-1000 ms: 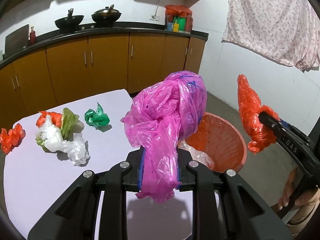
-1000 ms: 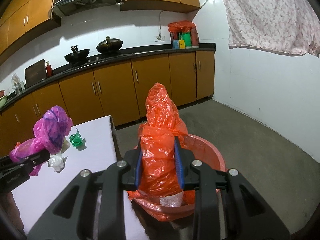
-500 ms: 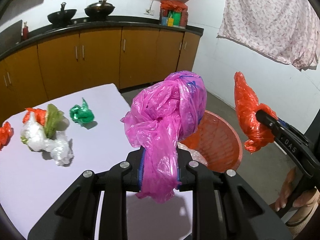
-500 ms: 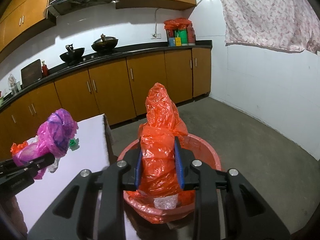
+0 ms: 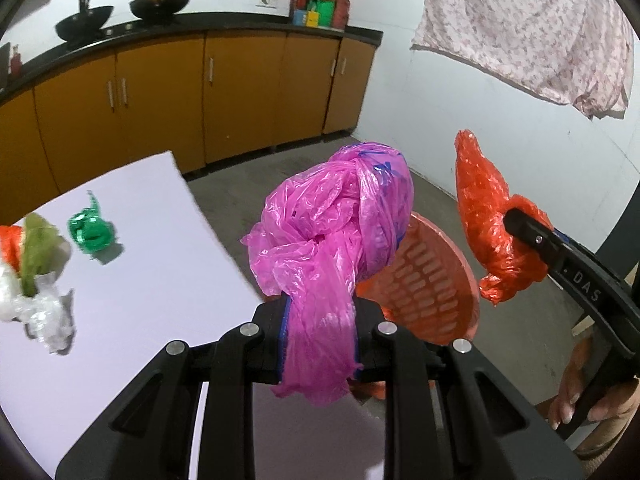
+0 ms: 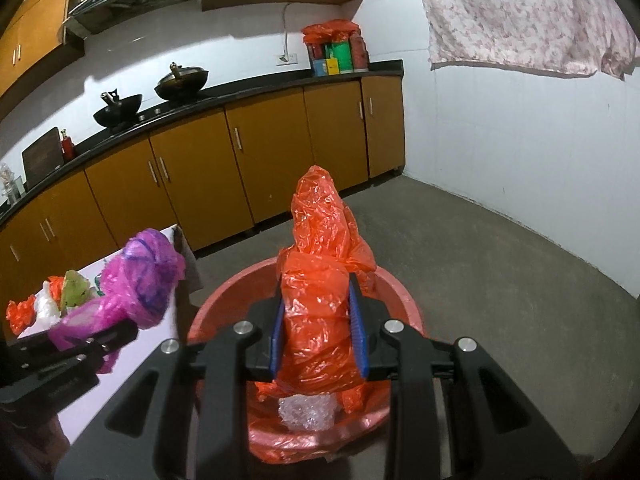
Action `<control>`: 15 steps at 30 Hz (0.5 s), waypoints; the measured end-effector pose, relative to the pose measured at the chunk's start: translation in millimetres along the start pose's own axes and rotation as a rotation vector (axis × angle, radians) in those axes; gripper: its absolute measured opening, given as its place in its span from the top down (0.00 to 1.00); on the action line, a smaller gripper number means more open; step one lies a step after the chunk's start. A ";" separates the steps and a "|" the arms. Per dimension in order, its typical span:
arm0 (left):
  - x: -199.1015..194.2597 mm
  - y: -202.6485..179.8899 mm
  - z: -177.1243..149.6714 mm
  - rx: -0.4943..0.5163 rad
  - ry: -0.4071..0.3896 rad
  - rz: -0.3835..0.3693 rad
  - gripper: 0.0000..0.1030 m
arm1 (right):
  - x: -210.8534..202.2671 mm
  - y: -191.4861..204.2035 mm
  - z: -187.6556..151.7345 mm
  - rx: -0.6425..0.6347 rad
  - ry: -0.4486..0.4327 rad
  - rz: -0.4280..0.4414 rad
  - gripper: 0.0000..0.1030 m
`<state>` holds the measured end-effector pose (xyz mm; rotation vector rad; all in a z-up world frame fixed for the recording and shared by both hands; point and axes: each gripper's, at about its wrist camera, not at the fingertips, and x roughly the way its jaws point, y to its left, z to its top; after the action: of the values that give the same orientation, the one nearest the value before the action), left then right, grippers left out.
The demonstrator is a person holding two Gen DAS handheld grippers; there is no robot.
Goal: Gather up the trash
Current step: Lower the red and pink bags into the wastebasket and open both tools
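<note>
Nearest to us, our left gripper [image 5: 320, 336] has its jaws clenched on a crumpled pink bag [image 5: 336, 232], which bulges up above the pads and trails a tail below them. Our right gripper [image 6: 318, 340] is likewise clamped on a crumpled orange bag [image 6: 324, 280], standing tall between the blue pads.

Just beyond the jaws sits the red basket [image 6: 404, 300] on the floor, beside the edge of the bench [image 5: 160, 240]. In the right wrist view the orange bag hangs over the basket's mouth, and a wad of clear plastic [image 6: 306, 412] already lies inside. In the left wrist view the pink bag appears near the rim, at the bench edge, and we judge it is not yet fully over the opening.

To drop well, we should bring each bundle squarely over the mouth and low before letting go, since light film may drift or cling to the pads. A full release and a small shake should free any snagged tail.

Farther back on the bench, a green wad [image 5: 90, 234], a clear and olive clump [image 5: 34, 280] and an orange scrap [image 6: 20, 312] await collection.
</note>
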<state>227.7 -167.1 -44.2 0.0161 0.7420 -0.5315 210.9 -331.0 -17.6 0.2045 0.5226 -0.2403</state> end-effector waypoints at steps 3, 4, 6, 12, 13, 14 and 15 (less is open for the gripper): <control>13.9 -6.4 0.6 0.012 0.018 -0.011 0.78 | 8.6 -3.9 0.4 0.004 0.003 -0.003 0.73; 19.2 -8.7 0.9 0.016 0.025 -0.014 0.78 | 11.3 -3.6 1.8 0.005 0.003 -0.004 0.73; 24.7 -11.1 1.4 0.022 0.034 -0.019 0.78 | 17.2 -5.7 3.1 0.008 0.004 -0.004 0.73; 40.5 -14.8 1.8 0.046 0.055 -0.032 0.78 | 29.9 -10.8 3.3 0.020 0.007 -0.003 0.73; 43.2 -15.7 1.6 0.049 0.059 -0.034 0.78 | 31.3 -11.3 3.2 0.021 0.008 -0.003 0.73; 45.2 -15.3 1.8 0.050 0.063 -0.036 0.78 | 33.5 -11.8 3.0 0.023 0.010 -0.002 0.72; 47.0 -14.7 1.8 0.051 0.066 -0.039 0.78 | 34.7 -12.0 2.6 0.025 0.010 -0.002 0.72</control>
<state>250.8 -201.7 -70.8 0.0666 0.7942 -0.5890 237.9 -349.1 -34.9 0.2297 0.5301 -0.2475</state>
